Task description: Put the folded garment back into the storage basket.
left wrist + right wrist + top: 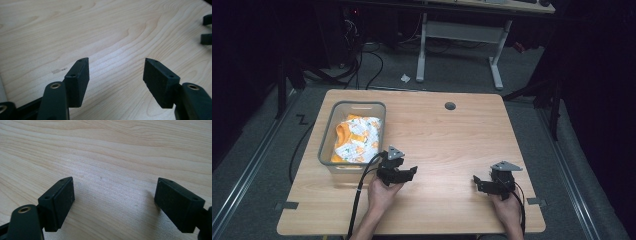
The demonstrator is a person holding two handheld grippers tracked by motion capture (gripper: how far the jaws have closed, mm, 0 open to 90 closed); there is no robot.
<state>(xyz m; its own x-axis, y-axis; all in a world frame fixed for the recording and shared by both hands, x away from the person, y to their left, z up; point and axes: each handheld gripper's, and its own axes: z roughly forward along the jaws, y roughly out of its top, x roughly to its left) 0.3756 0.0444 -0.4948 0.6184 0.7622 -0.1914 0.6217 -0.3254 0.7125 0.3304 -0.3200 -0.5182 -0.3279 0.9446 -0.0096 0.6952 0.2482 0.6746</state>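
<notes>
A grey plastic bin (328,142) stands on the left part of the wooden table (447,135), holding a crumpled white and orange patterned cloth (357,140). My left gripper (412,172) sits just right of the bin's near corner, low over the table, held in a hand; in the left gripper view my left gripper (116,62) has its jaws wide apart with only bare wood between them. My right gripper (476,182) rests near the front right of the table and points left; my right gripper (115,180) is likewise open over bare wood. The right gripper's fingertips (207,38) show at the edge of the left gripper view.
A round cable hole (450,106) lies near the table's far edge. Beyond the table is a white desk frame (459,35) and loose cables (362,60) on the grey floor. Black cables trail from both grippers off the front edge.
</notes>
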